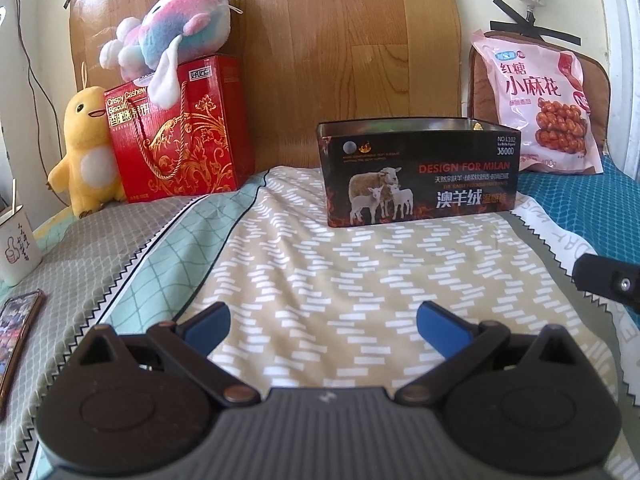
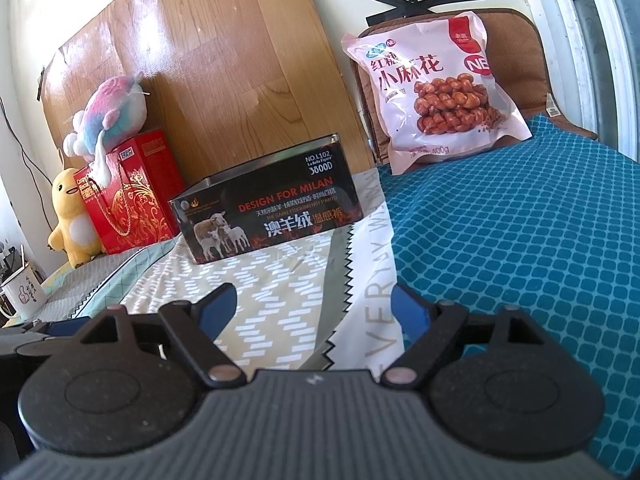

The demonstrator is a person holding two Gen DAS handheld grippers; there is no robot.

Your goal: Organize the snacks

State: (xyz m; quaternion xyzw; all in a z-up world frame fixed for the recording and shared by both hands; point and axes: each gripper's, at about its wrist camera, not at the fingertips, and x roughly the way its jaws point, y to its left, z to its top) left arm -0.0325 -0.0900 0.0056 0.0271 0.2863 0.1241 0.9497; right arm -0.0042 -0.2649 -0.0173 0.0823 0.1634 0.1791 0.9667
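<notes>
Bedroom scene, on a bed [image 1: 320,272] with a patchwork cover of beige, green and grey, and a teal sheet [image 2: 520,248] on the right side. Nearest, left gripper [image 1: 323,326] low over the beige part, blue pads wide apart, nothing between them. Right gripper [image 2: 316,310] likewise spread open and empty, above the border of cover and teal sheet; its black tip visible at the right edge of the left view. At far left, a phone [image 1: 18,328] flat on the cover and a white mug [image 1: 18,248] just behind it. Further on, in the middle, a black tin [image 1: 418,172] with sheep pictures and "DESIGN FOR MILAN", standing with lid off; inside not visible. Behind and to the right, well apart from the tin, a pink snack bag [image 2: 434,92] leaning upright against a brown cushion [image 2: 516,52]. At back left, a red biscuit box [image 1: 180,132] against the wooden headboard [image 1: 340,40], a yellow plush [image 1: 86,148] touching its left side, a pastel plush [image 1: 176,32] lying on top of it.
</notes>
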